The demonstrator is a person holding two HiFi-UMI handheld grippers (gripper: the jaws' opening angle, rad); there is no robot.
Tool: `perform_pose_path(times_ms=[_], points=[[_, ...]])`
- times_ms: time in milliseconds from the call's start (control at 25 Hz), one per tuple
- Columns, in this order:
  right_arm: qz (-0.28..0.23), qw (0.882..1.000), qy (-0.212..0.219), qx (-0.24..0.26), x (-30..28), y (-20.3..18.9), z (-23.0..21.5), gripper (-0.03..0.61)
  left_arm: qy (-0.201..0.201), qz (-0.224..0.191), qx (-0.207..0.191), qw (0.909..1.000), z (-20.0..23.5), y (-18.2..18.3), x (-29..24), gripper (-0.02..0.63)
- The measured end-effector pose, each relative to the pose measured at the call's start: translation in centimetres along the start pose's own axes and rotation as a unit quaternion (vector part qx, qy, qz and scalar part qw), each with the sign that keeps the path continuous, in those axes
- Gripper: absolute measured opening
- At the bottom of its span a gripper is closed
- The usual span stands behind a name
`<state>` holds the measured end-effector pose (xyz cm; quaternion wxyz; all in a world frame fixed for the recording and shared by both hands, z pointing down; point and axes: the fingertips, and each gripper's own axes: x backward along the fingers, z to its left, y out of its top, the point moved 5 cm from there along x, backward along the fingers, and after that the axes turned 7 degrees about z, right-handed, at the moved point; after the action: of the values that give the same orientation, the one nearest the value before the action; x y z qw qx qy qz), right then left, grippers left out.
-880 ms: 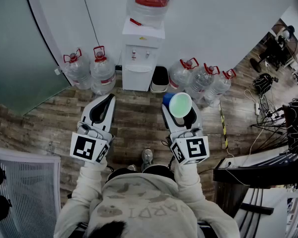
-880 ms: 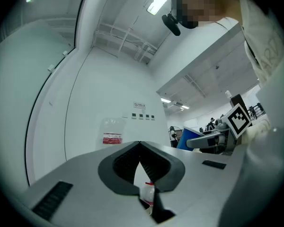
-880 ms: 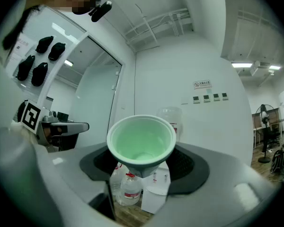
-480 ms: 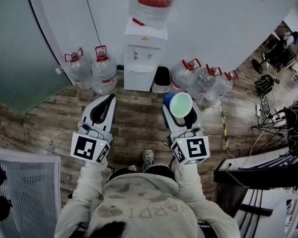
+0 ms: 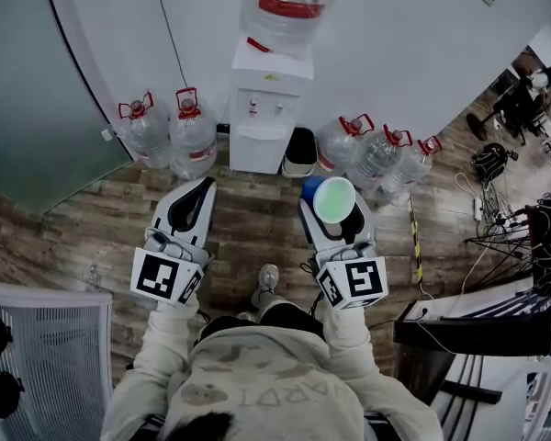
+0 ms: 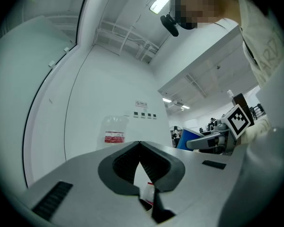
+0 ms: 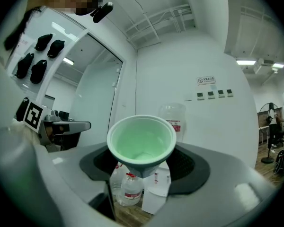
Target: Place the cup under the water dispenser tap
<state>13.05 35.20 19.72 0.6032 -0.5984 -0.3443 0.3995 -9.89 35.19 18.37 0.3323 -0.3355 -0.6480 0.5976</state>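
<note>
A pale green cup [image 5: 334,199] with a blue outside stands upright between the jaws of my right gripper [image 5: 329,211], which is shut on it; the right gripper view shows the cup [image 7: 142,143] empty. The white water dispenser [image 5: 264,110] stands against the wall ahead, with a big bottle [image 5: 292,5] on top and two red taps on its front. It shows small beyond the cup, the dispenser [image 7: 157,187] low in that view. My left gripper [image 5: 191,202] is shut on nothing, level with the right one, pointing at the dispenser [image 6: 146,193].
Two water jugs [image 5: 170,132] stand left of the dispenser, three jugs [image 5: 375,154] right of it, and a black bin [image 5: 298,149] beside it. A glass partition [image 5: 28,90] is at the left. A desk with cables [image 5: 496,292] lies to the right. The person's foot [image 5: 267,281] is on the wooden floor.
The dispenser and jugs have slid slightly lower and nearer in the head view as the person steps forward. Both grippers keep their pose, and the cup stays held.
</note>
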Motion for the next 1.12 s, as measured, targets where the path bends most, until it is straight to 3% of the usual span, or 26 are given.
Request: perform_pose_path(times_ms=[600, 1120], points=[[-0.005, 0.999, 0.039, 0.013, -12.7, 0.5, -7.6, 0.314, 0.042, -0.018, -0.014, 0.9989, 6.1, 0.2, -11.4, 0.005], [0.000, 0.998, 0.062, 0.007, -21.2, -0.4, -14.5, 0.314, 0.039, -0.026, -0.020, 0.9987, 8.5, -0.5, -21.8, 0.005]])
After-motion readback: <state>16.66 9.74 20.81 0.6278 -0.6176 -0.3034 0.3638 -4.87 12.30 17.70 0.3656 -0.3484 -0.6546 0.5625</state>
